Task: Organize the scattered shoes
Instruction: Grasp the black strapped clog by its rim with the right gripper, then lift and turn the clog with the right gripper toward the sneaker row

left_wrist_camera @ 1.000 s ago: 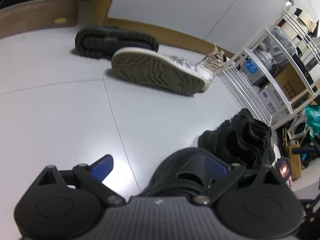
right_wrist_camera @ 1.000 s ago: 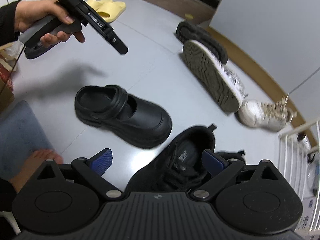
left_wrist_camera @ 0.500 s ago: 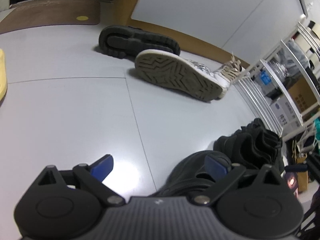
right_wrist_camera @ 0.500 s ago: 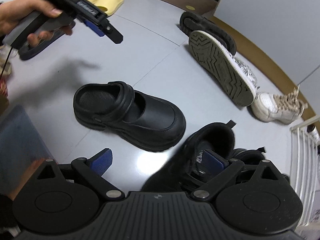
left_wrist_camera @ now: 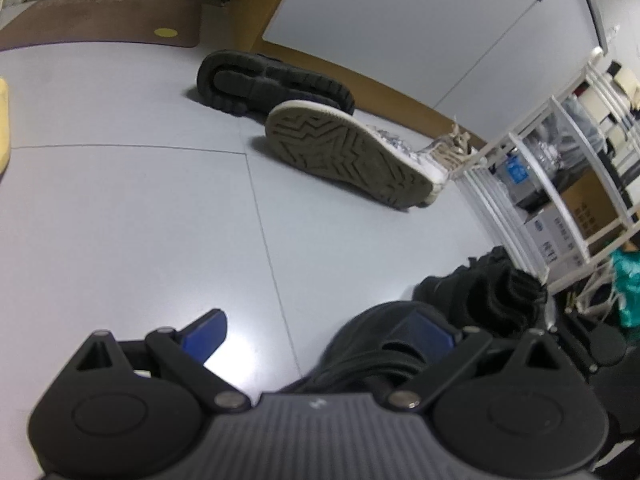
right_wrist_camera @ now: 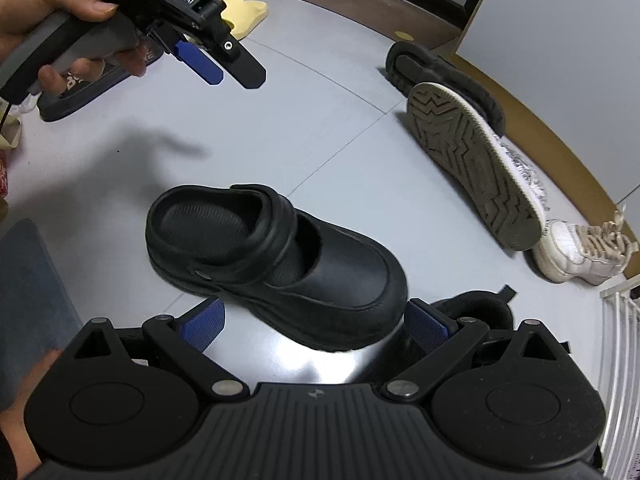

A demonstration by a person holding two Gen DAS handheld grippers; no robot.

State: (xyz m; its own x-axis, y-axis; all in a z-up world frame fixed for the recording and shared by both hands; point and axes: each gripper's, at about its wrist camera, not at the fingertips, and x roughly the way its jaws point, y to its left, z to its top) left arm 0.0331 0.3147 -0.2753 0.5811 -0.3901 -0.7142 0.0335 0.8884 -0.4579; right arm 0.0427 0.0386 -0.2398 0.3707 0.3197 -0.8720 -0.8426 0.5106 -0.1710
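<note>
A black clog (right_wrist_camera: 276, 256) stands upright on the grey floor (right_wrist_camera: 320, 128). Its toe lies between the fingers of my open right gripper (right_wrist_camera: 316, 320); whether the pads touch it I cannot tell. A black sneaker (right_wrist_camera: 476, 312) peeks out behind the right finger. A hand holds my left gripper (right_wrist_camera: 212, 56) in the air, up and to the left of the clog, open and empty. In the left wrist view the left gripper (left_wrist_camera: 316, 334) frames bare floor and the clog's toe (left_wrist_camera: 380, 344), with black sneakers (left_wrist_camera: 488, 292) beyond.
A white sneaker (right_wrist_camera: 476, 168) lies on its side, sole showing, beside a black shoe (right_wrist_camera: 440, 76) near the wall. A white high-top (right_wrist_camera: 584, 252) sits by a white wire rack (left_wrist_camera: 520, 184). A yellow slipper (right_wrist_camera: 244, 16), a dark slide (right_wrist_camera: 80, 88) and a blue-grey mat (right_wrist_camera: 28, 280) lie left.
My right gripper has shifted left, off the black sneaker and onto the clog's toe. The left gripper has come nearer in the right wrist view, staying open.
</note>
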